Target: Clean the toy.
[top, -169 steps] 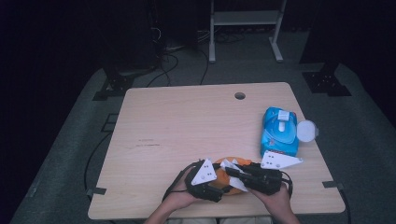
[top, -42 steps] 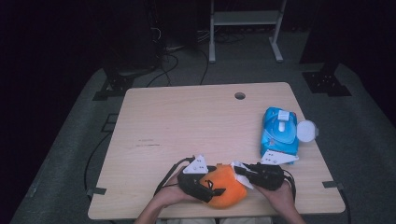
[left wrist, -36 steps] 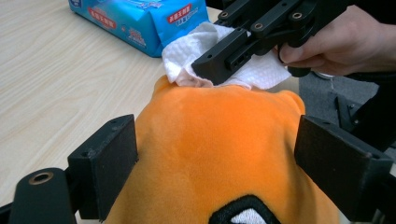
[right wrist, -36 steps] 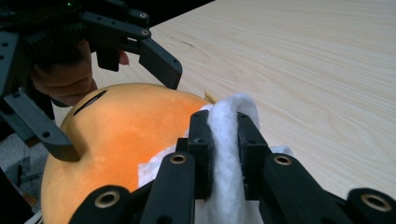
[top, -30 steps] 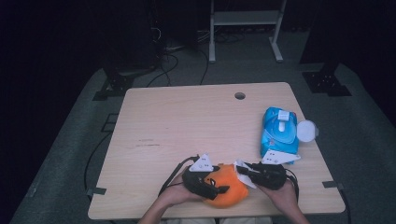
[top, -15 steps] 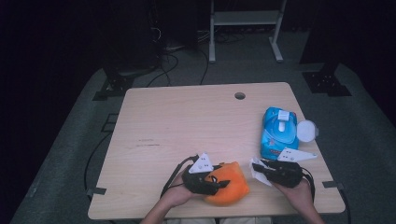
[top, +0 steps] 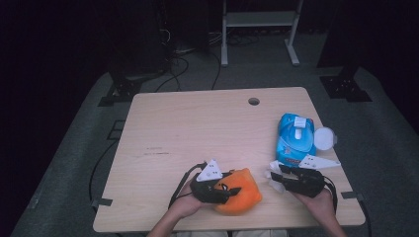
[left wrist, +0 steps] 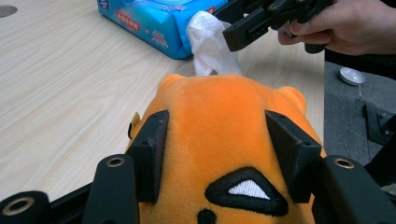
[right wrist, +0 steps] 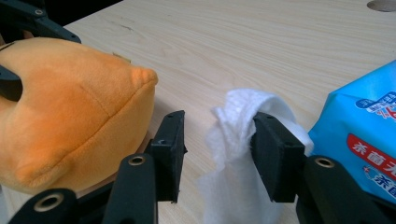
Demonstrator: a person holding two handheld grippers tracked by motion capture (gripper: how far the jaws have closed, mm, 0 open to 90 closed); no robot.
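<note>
Left gripper (top: 232,190) at the table's (top: 197,128) near edge, clenched on an orange plush (top: 239,191), one jaw pressed against each flank in the left gripper view (left wrist: 215,154). Plush resting on the tabletop, near the front edge, left of the wipe.

Right gripper (top: 276,173) further right, jaws parted; a white wipe (right wrist: 243,154) draped over one jaw and hanging in the gap, other jaw clear of it, so not pinched. Plush (right wrist: 70,112) just beside that gripper's free jaw.

Blue wipes pack (top: 295,139) lying flat by the right edge, directly behind the wipe and nearly touching it. White round lid (top: 324,138) just right of the pack. Cable hole (top: 254,101) near the far edge, well apart. Cables and a white stand on the dark floor beyond.
</note>
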